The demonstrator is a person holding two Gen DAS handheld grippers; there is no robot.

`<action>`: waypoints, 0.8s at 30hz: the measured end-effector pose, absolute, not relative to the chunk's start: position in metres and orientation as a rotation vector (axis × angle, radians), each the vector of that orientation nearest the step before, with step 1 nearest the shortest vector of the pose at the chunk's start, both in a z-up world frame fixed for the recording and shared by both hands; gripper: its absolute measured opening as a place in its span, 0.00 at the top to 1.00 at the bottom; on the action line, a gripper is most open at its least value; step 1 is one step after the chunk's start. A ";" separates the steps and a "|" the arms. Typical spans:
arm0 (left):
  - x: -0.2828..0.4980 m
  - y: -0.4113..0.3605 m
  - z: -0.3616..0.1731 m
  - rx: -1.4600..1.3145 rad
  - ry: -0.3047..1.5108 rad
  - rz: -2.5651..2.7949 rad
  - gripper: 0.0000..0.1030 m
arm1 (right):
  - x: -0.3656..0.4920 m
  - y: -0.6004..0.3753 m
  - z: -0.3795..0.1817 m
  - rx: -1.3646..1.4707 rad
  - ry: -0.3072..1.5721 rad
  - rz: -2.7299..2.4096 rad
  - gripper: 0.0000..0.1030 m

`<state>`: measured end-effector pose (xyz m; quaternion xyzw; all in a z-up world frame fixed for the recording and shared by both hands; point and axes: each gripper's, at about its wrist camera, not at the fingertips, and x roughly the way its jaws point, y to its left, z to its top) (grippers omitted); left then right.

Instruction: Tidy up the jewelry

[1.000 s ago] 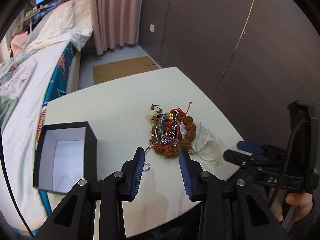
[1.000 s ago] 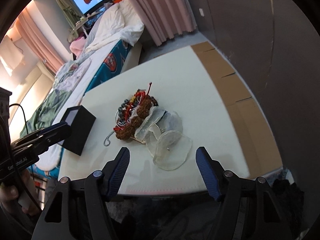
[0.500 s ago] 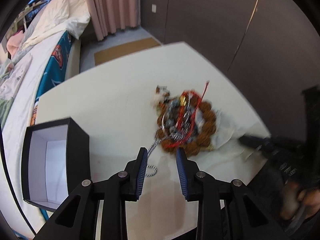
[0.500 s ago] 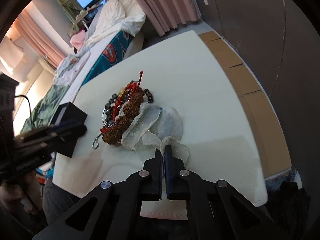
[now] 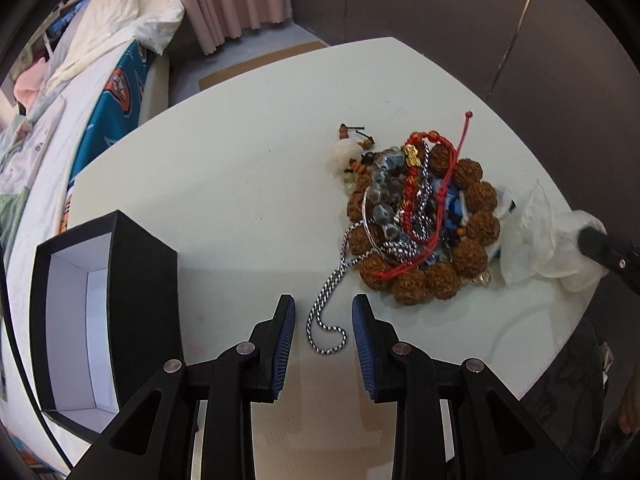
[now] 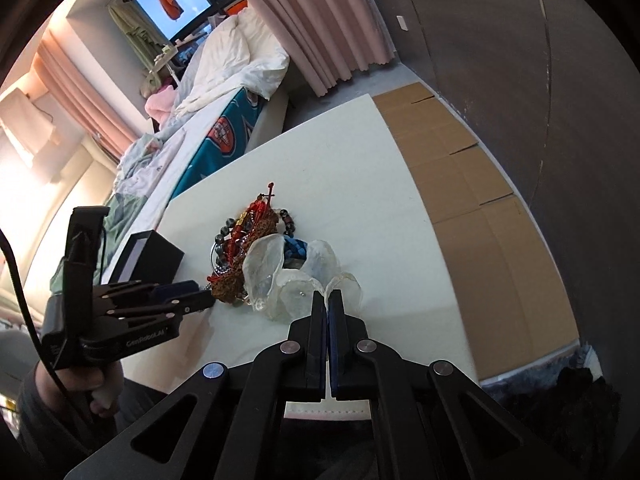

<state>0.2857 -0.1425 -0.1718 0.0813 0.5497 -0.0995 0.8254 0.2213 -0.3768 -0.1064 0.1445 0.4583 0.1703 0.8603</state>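
A tangled jewelry pile (image 5: 420,216) lies on the white table (image 5: 240,160): a brown bead bracelet, red cords, grey beads. A silver chain (image 5: 326,320) trails out of it toward me. My left gripper (image 5: 323,314) is close above the table, jaws apart, with the chain's looped end between the blue pads and untouched. A crumpled clear plastic bag (image 6: 288,280) sits against the pile (image 6: 248,248). My right gripper (image 6: 328,300) is shut on the bag's near edge. The left gripper (image 6: 196,300) shows at the pile's left side.
An open black box (image 5: 80,320) with a white inside stands at the table's left edge, also seen as the black box (image 6: 156,252). A bed (image 5: 60,100) runs along the left. Flattened cardboard (image 6: 460,168) covers the floor on the right, beside a dark wall.
My left gripper dropped toward the table, narrowed slightly, and now straddles the chain's end. My right gripper went from wide open to shut on the bag's edge.
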 end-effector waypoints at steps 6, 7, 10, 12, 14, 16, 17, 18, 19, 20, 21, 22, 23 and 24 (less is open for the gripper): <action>0.284 -0.141 -0.171 0.151 1.173 -0.228 0.96 | 0.219 -0.382 -0.100 0.311 0.945 0.344 0.98; 0.283 -0.138 -0.171 0.133 1.180 -0.236 0.97 | 0.218 -0.382 -0.099 0.311 0.943 0.344 0.98; 0.277 -0.132 -0.165 0.095 1.174 -0.239 1.00 | 0.217 -0.383 -0.093 0.304 0.934 0.336 0.98; 0.271 -0.127 -0.155 0.069 1.141 -0.243 1.00 | 0.215 -0.384 -0.088 0.302 0.925 0.330 0.98; 0.267 -0.122 -0.140 0.053 1.107 -0.239 1.00 | 0.213 -0.383 -0.082 0.300 0.917 0.323 0.98; 0.262 -0.118 -0.123 0.040 1.066 -0.241 1.00 | 0.211 -0.381 -0.077 0.297 0.908 0.319 0.98; 0.260 -0.116 -0.112 0.030 1.038 -0.242 1.00 | 0.210 -0.380 -0.074 0.295 0.903 0.319 0.98; 0.259 -0.116 -0.107 0.027 1.025 -0.245 1.00 | 0.209 -0.379 -0.071 0.296 0.897 0.320 0.98; 0.257 -0.116 -0.098 0.023 1.011 -0.262 1.00 | 0.208 -0.378 -0.069 0.296 0.893 0.321 0.98; 0.257 -0.117 -0.095 0.022 1.010 -0.271 1.00 | 0.207 -0.377 -0.067 0.294 0.888 0.322 0.98; 0.258 -0.118 -0.094 0.024 1.014 -0.272 1.00 | 0.206 -0.375 -0.064 0.292 0.881 0.323 0.98; 0.257 -0.120 -0.095 0.031 1.014 -0.273 1.00 | 0.207 -0.374 -0.062 0.290 0.877 0.325 0.98; 0.258 -0.122 -0.096 0.036 1.013 -0.274 1.00 | 0.205 -0.373 -0.060 0.286 0.872 0.326 0.98; 0.257 -0.126 -0.098 0.043 1.016 -0.284 1.00 | 0.205 -0.372 -0.059 0.281 0.868 0.324 0.98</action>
